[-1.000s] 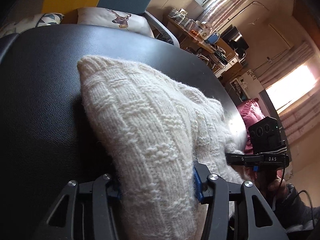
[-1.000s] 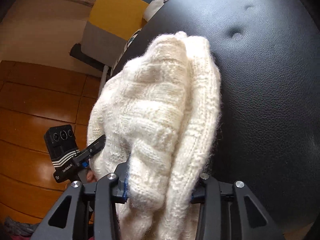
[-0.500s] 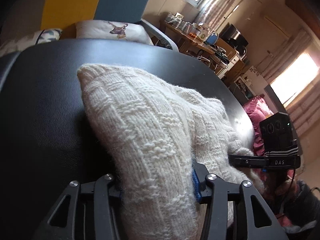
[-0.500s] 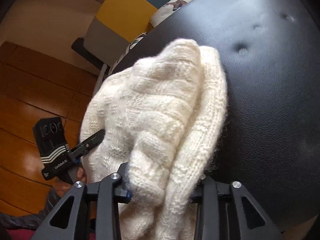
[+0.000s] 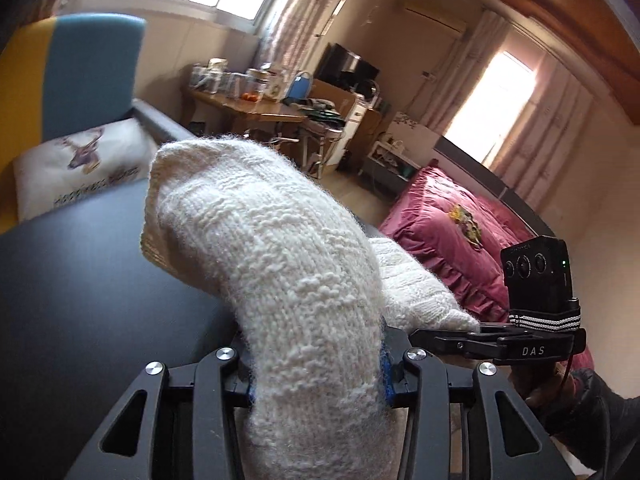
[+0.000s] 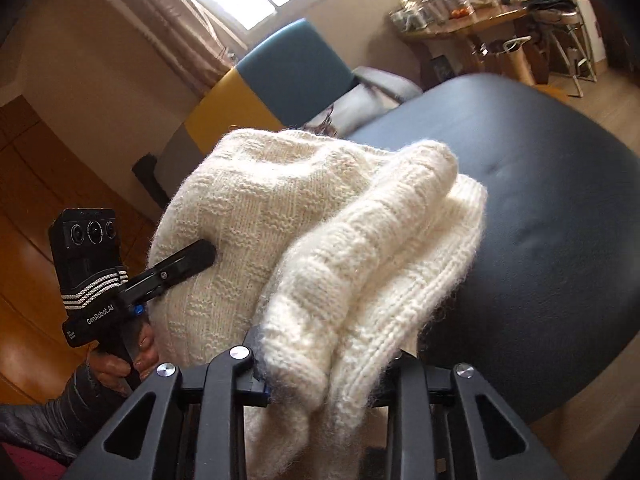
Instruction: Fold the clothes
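Largest item first: the black padded surface, which fills the left half of the left wrist view and the right half of the right wrist view. A second ago it filled nearly the whole frame in both views. Now the window, desk and pink bed have come into the upper and right part of the left view, so I judge both of my grippers have tipped up and lifted.

The white knitted sweater has come up with them. It was lying spread against the padding. Now it arches through the centre of the left view, and its far end at upper left appears to hang clear of the surface. In the right view it sits bunched at centre, in several layers, its ribbed edge toward the right.

The left gripper is clamped on a thick roll of knit, jaws held well apart by the bulk. The right gripper likewise grips a doubled layer at lower centre.

Judgement: the garment is being carried by one edge in both grippers, either to turn a fold over or to shift the bundle. The pictures do not settle which.
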`<state>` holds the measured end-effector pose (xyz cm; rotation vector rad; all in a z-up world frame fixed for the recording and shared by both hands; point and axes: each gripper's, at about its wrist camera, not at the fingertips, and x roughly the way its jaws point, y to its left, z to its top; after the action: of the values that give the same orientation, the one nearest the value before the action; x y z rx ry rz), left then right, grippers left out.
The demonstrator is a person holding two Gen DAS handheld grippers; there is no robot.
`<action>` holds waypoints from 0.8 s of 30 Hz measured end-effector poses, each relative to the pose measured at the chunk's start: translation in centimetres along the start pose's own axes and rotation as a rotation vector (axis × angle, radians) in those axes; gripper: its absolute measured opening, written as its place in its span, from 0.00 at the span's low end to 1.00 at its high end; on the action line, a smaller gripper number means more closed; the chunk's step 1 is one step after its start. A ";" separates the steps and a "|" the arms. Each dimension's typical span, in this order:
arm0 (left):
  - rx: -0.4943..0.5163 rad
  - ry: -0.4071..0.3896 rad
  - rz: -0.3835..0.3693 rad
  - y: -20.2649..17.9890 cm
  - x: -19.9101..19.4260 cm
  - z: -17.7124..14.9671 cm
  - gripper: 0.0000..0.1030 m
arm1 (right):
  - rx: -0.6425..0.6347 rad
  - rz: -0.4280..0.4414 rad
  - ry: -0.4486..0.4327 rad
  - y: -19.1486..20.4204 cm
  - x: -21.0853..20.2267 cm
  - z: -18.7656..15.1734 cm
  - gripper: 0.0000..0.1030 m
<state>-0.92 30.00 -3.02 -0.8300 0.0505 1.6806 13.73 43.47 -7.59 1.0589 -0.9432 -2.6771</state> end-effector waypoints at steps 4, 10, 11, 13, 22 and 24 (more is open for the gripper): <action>0.095 0.049 -0.066 -2.3 6.6 4.5 0.42 | 0.049 -0.113 -0.119 -3.9 -4.0 2.3 0.27; 0.113 0.321 0.056 -0.2 20.0 4.4 0.51 | 0.187 -0.205 -0.121 -11.6 -3.5 1.6 0.29; 0.118 0.340 0.092 0.4 21.2 3.9 0.65 | 0.210 -0.204 -0.119 -12.8 -3.2 1.2 0.31; 0.078 0.319 0.078 1.4 21.5 4.1 0.72 | 0.257 -0.201 -0.116 -15.2 -2.6 0.5 0.31; 0.113 0.206 0.127 0.4 17.1 4.2 0.77 | 0.385 -0.118 -0.123 -18.2 -3.6 0.2 0.39; 0.114 0.168 0.118 0.0 16.1 4.5 0.78 | 0.348 -0.158 -0.128 -17.0 -4.2 0.5 0.40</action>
<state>-3.83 45.56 -8.40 -0.8950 0.3134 1.6970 18.60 58.63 -14.83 1.0708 -1.4487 -2.8012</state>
